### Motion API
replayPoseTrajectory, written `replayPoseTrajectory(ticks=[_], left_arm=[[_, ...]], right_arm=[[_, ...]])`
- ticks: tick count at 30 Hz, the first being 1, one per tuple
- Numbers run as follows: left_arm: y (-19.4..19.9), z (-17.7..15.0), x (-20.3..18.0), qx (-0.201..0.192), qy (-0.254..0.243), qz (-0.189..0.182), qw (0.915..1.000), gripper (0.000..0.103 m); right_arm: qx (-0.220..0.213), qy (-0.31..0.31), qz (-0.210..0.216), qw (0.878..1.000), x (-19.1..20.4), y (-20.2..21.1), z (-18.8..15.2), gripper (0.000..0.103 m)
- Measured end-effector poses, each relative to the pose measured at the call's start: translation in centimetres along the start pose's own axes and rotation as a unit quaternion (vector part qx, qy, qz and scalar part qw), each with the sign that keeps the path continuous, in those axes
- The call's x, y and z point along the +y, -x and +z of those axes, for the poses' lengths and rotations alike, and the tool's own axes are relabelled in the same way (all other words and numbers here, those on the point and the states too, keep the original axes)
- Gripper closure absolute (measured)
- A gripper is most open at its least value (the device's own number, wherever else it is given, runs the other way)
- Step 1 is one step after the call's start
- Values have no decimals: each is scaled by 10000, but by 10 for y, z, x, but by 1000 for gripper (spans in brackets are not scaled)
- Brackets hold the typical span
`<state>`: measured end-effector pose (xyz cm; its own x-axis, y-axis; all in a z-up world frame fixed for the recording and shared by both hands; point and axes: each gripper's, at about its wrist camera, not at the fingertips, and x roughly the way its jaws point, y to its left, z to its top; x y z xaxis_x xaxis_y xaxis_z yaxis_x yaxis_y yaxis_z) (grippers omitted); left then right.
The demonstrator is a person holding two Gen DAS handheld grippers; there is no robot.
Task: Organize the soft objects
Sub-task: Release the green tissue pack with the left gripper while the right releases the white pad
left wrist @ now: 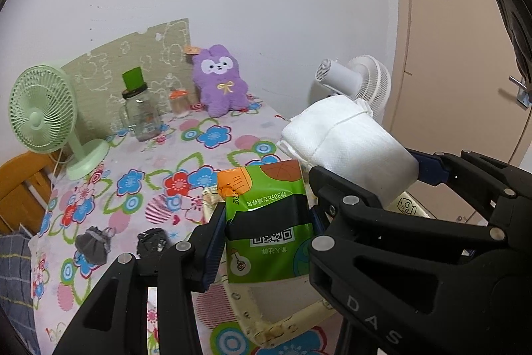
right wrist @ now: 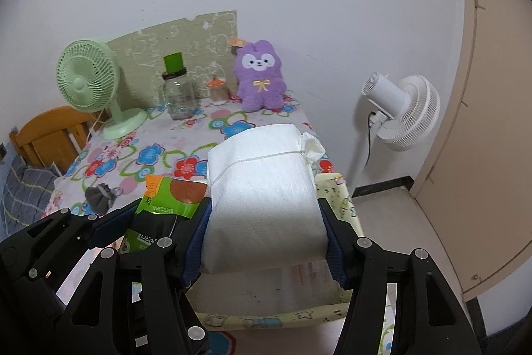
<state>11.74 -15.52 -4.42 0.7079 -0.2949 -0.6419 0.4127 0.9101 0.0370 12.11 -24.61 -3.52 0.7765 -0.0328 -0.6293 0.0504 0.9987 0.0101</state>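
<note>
Both fingers (left wrist: pixel 266 242) (right wrist: pixel 266 242) clamp: green packet (left wrist: pixel 269 222), white bundle (right wrist: pixel 262 205).

The green packet (left wrist: pixel 269 222) carries a QR code, upside-down Chinese print too small to read with certainty, and the number "2025" at its orange corner. The black gripper arm (left wrist: pixel 399 298) at the lower right bears the raised letters "DAS".

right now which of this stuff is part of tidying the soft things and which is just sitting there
Part of the job: green packet in left hand-held gripper; white bundle in right hand-held gripper; cream bin.

Lying about: green fan, jar, purple plush, white fan.
</note>
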Motion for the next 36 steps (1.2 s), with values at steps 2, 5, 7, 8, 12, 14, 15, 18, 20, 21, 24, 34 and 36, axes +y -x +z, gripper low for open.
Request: replayPoseTrajectory(ticks=[2, 5, 7, 8, 12, 14, 15, 18, 20, 21, 24, 34, 36], left_arm=[[-4, 1, -3, 25, -24, -30, 10000, 53], [-10, 1, -7, 84, -63, -78, 9999, 53], [-17, 1, -10, 160, -89, -122, 9998, 53], [-19, 1, -11, 193, -101, -137, 9997, 53], [-32, 0, -16, 335, -179, -209, 9991, 52], [-37, -1, -18, 386, -201, -231, 9988, 52], [-40, -1, -19, 427, -210, -240, 9986, 50], [-49, -2, -21, 546, -221, -194, 9981, 49], [-53, -2, -22, 593, -223, -132, 9979, 45], [-55, -3, -22, 622, -216, -113, 9978, 40], [-59, -5, -23, 693, -233, -113, 9973, 37], [-75, -6, -19, 996, -142, -39, 9949, 28], [-76, -6, -18, 1050, -108, -61, 9944, 26]], right_arm=[[19, -26, -25, 10000, -4, -2, 0, 40], [73, -68, -60, 9999, -10, -7, -2, 40], [133, -103, -84, 9998, -13, -12, -3, 40], [176, -128, -98, 9997, -15, -15, -4, 40], [303, -216, -151, 9992, -24, -24, -9, 39], [365, -257, -173, 9989, -28, -29, -11, 39], [396, -272, -184, 9987, -29, -31, -12, 39], [504, -297, -223, 9980, -34, -38, -13, 39], [559, -312, -210, 9977, -36, -42, -15, 38], [595, -318, -193, 9975, -37, -44, -16, 38], [702, -329, -136, 9969, -38, -50, -18, 37], [879, -384, -6, 9954, -38, -65, -21, 34], [869, -358, 1, 9956, -37, -66, -22, 32]])
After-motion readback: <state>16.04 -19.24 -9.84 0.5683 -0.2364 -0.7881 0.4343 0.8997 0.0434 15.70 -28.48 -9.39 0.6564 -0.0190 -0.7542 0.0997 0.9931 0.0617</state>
